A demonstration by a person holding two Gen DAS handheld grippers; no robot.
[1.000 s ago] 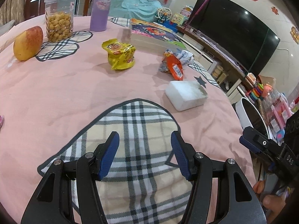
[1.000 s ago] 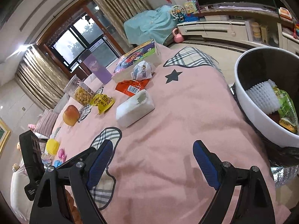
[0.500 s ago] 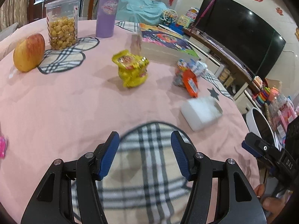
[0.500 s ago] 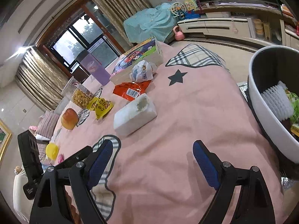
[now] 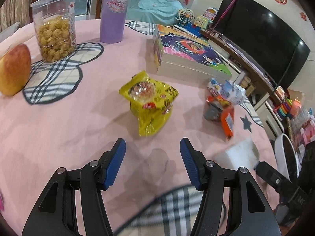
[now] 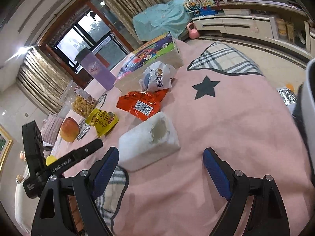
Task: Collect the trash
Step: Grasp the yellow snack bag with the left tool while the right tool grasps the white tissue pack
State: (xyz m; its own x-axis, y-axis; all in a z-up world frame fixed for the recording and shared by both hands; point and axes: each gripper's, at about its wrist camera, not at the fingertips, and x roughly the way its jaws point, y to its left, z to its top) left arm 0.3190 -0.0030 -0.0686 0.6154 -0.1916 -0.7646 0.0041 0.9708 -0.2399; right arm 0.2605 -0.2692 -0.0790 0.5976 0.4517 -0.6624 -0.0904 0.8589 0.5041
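Observation:
A crumpled yellow snack bag lies on the pink tablecloth just ahead of my open, empty left gripper; it also shows in the right wrist view. An orange wrapper and a white-blue bag lie beyond a white foam block. My right gripper is open and empty, just short of the block. The white trash bin stands off the table's right edge; its rim shows in the right wrist view.
An apple, a clear jar of snacks, a purple tumbler and a colourful box stand on the table. A TV and a toy shelf are at the right.
Both grippers have moved forward over the table: the left one nearer the yellow bag, the right one nearer the foam block, with the bin sliding out to the right. Both stayed open.

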